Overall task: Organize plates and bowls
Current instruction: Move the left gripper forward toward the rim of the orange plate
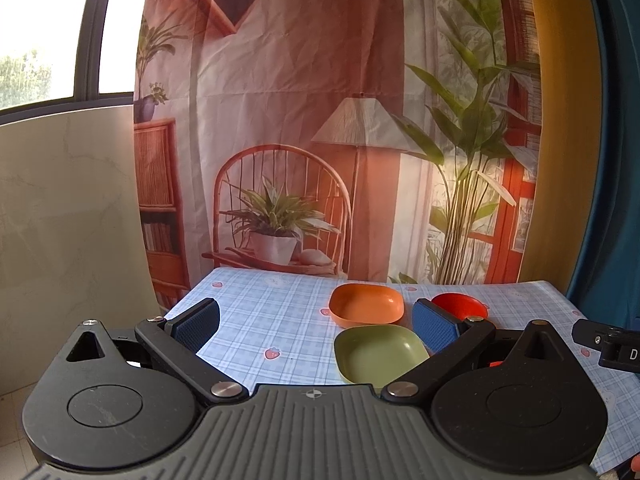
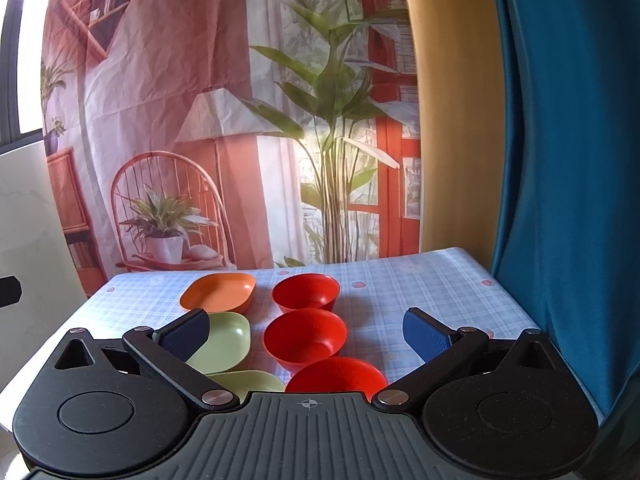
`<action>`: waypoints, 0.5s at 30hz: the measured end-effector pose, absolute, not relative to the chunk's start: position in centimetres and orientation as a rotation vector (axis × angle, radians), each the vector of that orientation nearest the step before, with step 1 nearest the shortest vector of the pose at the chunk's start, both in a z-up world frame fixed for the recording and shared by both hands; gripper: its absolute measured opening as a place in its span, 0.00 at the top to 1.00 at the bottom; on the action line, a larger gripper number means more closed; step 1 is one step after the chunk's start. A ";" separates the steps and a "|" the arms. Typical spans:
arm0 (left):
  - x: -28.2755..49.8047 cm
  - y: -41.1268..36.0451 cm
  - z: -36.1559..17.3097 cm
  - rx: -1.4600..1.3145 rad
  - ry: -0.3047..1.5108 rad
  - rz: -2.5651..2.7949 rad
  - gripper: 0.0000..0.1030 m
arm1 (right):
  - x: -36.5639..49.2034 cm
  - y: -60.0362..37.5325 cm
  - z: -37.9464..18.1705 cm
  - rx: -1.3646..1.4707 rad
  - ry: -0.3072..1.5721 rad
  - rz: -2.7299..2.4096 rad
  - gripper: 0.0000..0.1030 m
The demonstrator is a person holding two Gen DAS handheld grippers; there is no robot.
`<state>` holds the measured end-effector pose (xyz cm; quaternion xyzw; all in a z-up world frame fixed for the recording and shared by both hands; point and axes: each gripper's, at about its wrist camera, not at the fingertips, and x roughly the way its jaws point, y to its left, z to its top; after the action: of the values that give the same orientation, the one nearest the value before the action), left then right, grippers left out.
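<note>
The left claw (image 1: 316,326) hangs above the near left part of the worktop (image 1: 256,304), its blue pads (image 1: 198,324) spread wide with nothing between them. Through the gap, the checked cloth shows bare on the left.

Toward the middle stands a column of shallow plates: an orange plate (image 2: 219,291) near the far edge, a green plate (image 2: 224,342) just in front of it, and a second green plate (image 2: 248,384) nearest, partly hidden behind the claw body.

Just right of these runs a column of three red bowls, all upright: the far red bowl (image 2: 306,291), the middle red bowl (image 2: 305,338) and the near red bowl (image 2: 338,376).

The right claw (image 2: 307,334) hovers over that column, fully spread and empty. The right edge of the worktop meets a blue curtain (image 2: 560,160).
</note>
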<state>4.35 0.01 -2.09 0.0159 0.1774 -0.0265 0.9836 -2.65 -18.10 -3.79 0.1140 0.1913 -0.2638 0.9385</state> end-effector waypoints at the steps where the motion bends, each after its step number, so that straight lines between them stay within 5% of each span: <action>1: 4.7 0.0 -2.3 0.029 0.362 -0.049 0.00 | -2.4 -18.4 -3.9 0.240 0.397 -0.536 0.00; 15: 8.6 -0.4 -6.2 0.112 0.464 -0.053 0.00 | 0.8 -20.9 -7.8 0.317 0.520 -0.510 0.00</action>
<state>8.59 -0.37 -6.22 0.0553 0.2299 -0.0262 0.9713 0.80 -20.90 -7.78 0.1541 0.2532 -0.2483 0.9222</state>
